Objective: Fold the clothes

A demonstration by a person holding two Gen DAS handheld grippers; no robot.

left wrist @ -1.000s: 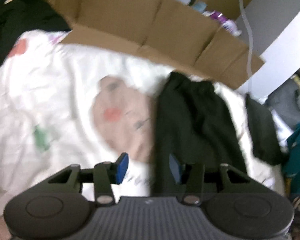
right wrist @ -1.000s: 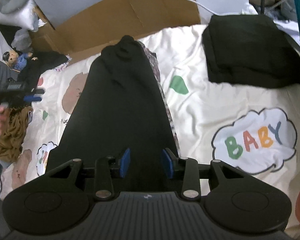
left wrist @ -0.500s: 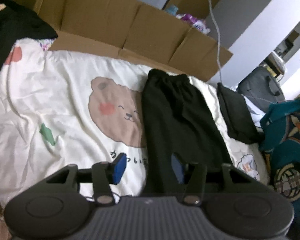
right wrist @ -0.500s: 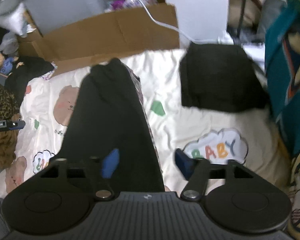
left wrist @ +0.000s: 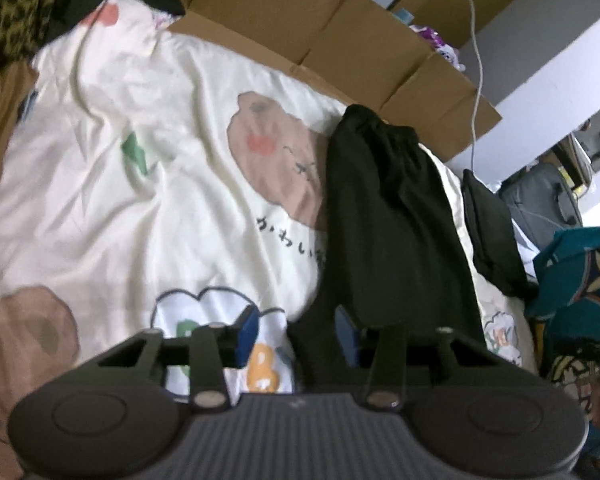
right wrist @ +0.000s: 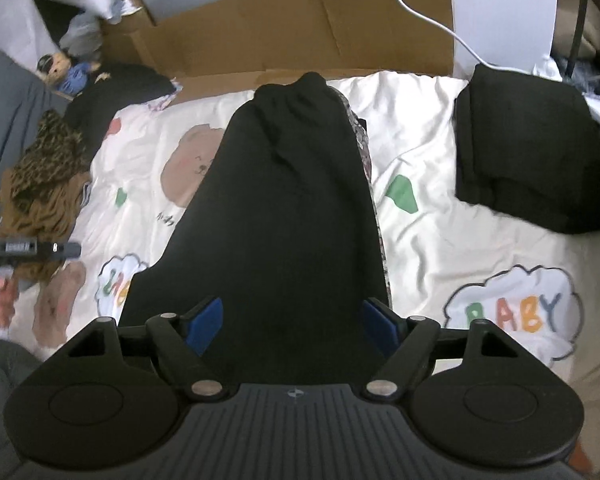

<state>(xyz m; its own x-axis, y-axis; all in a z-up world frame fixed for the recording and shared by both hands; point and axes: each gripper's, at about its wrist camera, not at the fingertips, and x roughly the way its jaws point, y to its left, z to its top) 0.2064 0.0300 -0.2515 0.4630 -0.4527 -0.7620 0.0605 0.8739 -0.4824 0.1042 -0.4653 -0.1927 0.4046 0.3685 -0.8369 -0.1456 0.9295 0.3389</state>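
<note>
A long black garment [left wrist: 388,220] [right wrist: 292,200] lies stretched on the cream bear-print bedspread [left wrist: 140,200] [right wrist: 440,240], with a patterned layer showing along its right edge. My left gripper [left wrist: 298,330] is at the garment's near left corner. Its jaws are closing with a tongue of the black cloth between them, and a gap still shows at the left pad [left wrist: 248,328]. My right gripper [right wrist: 294,322] hovers over the garment's near end. Its jaws stand wide and are closing slightly, with the pads [right wrist: 208,318] clear of the cloth.
A folded black pile [right wrist: 532,160] [left wrist: 492,232] sits on the bedspread's right side. Flattened cardboard [right wrist: 300,32] [left wrist: 320,32] lines the far edge, with a white cable [right wrist: 420,16] over it. Leopard-print clothes [right wrist: 48,160] heap at the left, and teal patterned fabric [left wrist: 580,280] at the right.
My right gripper let go of the black garment, spread wide and lifted. My left gripper moved onto the garment's near corner, and its jaws have narrowed around the cloth.
</note>
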